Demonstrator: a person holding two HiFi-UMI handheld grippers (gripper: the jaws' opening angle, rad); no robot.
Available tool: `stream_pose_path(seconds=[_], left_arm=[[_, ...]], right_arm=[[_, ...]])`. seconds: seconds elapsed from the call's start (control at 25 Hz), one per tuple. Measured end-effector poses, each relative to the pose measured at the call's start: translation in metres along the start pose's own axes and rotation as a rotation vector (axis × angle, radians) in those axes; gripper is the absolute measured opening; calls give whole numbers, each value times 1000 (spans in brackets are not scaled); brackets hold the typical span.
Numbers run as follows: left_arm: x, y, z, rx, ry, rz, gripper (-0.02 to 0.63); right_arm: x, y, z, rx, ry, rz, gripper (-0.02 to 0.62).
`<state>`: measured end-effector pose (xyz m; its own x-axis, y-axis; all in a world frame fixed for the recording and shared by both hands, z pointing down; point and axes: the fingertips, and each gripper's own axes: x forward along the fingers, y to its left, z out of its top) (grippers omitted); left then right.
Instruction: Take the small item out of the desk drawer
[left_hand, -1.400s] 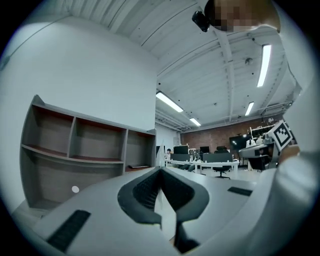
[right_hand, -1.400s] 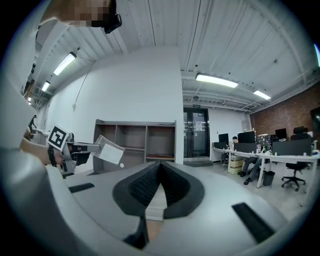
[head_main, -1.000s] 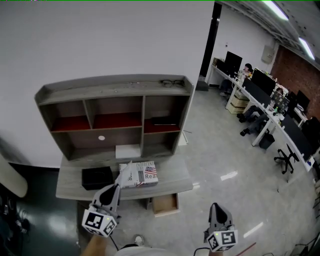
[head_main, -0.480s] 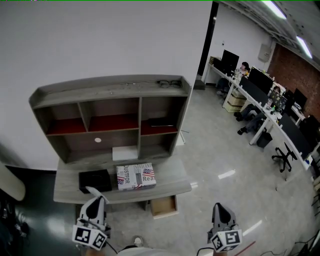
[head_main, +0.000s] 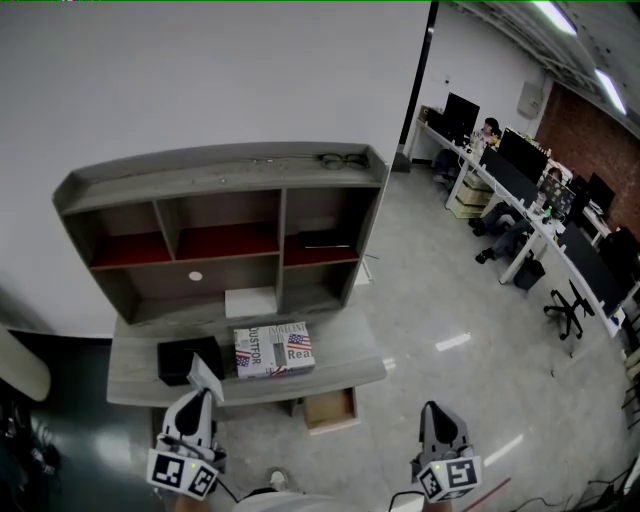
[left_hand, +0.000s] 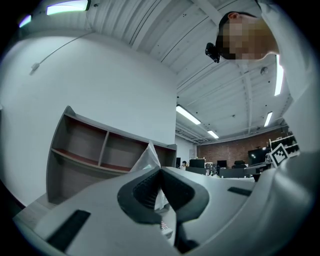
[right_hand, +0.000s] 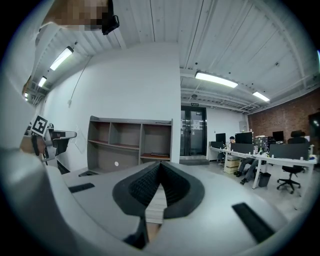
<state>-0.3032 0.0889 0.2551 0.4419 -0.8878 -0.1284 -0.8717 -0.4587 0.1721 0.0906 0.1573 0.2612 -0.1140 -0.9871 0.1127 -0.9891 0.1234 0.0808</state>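
Head view: the left tongs (head_main: 196, 402) grip a small clear plastic packet (head_main: 206, 373) over the worktop's (head_main: 345, 352) front edge, just before a black box (head_main: 188, 357). The drawer (head_main: 330, 408) stands open under that edge, and the right tongs (head_main: 437, 414) hover beyond the front right corner.

Left gripper view: the left tongs (left_hand: 160, 172) pinch the packet (left_hand: 148, 157), which rises above them.

Right gripper view: the right tongs (right_hand: 160, 168) are clenched on nothing.
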Motion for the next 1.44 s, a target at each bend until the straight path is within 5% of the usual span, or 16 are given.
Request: stream_pose_path(seconds=[1.44], left_arm=[[-3, 11, -26, -39, 48, -53, 18]], right_arm=[[-4, 33, -15, 12, 21, -19, 21]])
